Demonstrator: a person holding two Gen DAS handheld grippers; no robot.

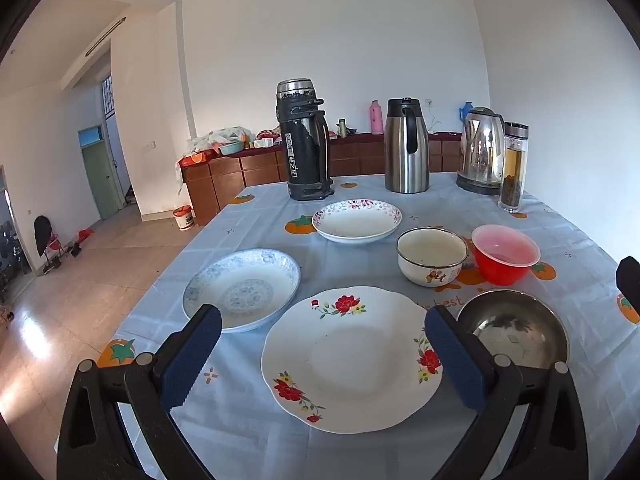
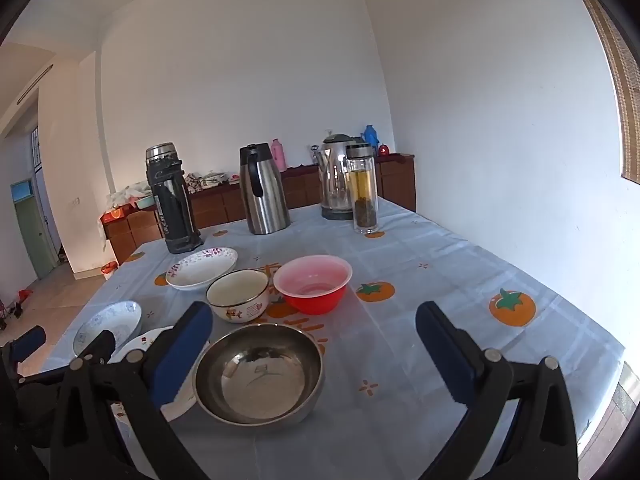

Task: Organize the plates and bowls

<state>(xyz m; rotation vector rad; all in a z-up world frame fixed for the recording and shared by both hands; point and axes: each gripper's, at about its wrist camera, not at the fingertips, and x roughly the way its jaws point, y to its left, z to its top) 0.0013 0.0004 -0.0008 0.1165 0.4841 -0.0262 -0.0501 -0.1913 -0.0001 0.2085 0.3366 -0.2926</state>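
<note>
Your left gripper [image 1: 322, 344] is gaping empty, flowered plate [image 1: 352, 360] lying straight ahead; your right gripper [image 2: 312, 338] is gaping empty, steel bowl [image 2: 258, 374] sitting ahead-left, nearer it.

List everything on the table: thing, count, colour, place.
Plates: 3. Red-flowered nearest; blue-patterned to its left; purple-rimmed farther back.
Bowls: 3. Steel nearest; cream enamel behind it; red beside the enamel one.
Flask: 1, black, far edge.
Jug: 1, steel, far edge.
Kettle: 1, steel, far edge.
Tea bottle: 1, clear, by the kettle.
Tablecloth: 1, pale blue, orange fruit prints.
Left gripper: blue fingers open above the flowered plate.
Right gripper: blue fingers open, empty.
</note>
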